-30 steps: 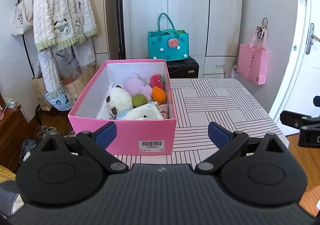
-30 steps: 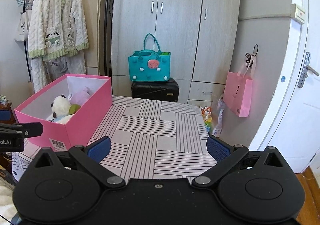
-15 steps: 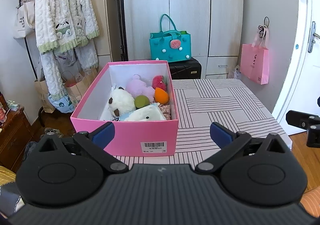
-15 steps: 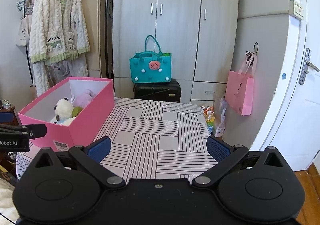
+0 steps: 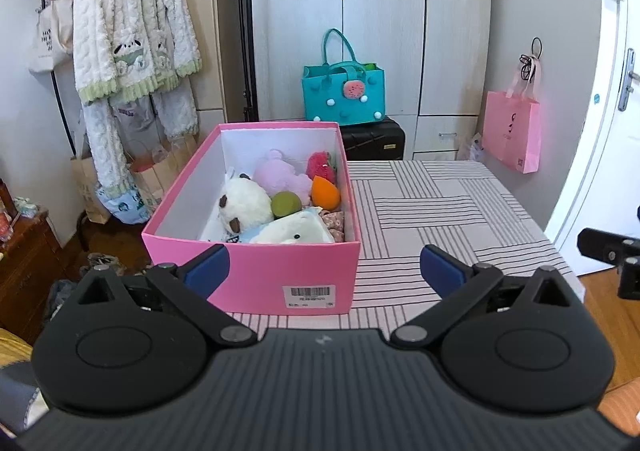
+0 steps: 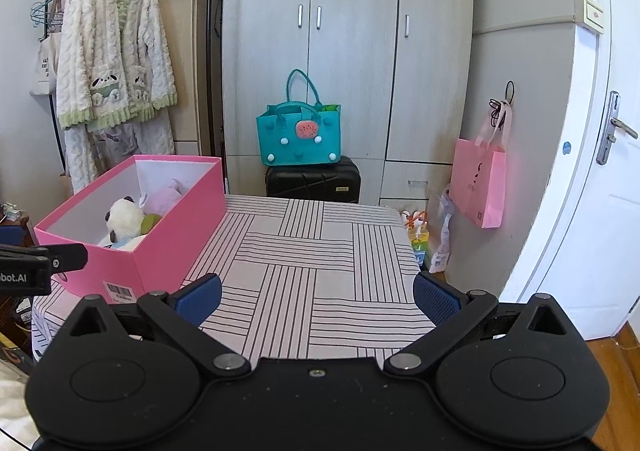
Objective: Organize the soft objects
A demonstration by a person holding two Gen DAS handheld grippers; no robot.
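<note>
Jaws of both grippers, left [image 5: 323,269] and right [image 6: 317,295], are standing wide apart, gripping nothing. Toys are lying in the pink box [image 5: 256,283] on the table's [image 6: 304,251] left side, its long axis pointing toward the wardrobe [image 6: 348,51].

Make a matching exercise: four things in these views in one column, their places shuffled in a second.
1. orange plush
2. teal bag
3. pink paper bag
4. fluffy robe

a. hanging on the clothes rack
b. inside the pink box
c. on top of the black suitcase
d. hanging on the wall near the door

Pairs: 1-b, 2-c, 3-d, 4-a
</note>
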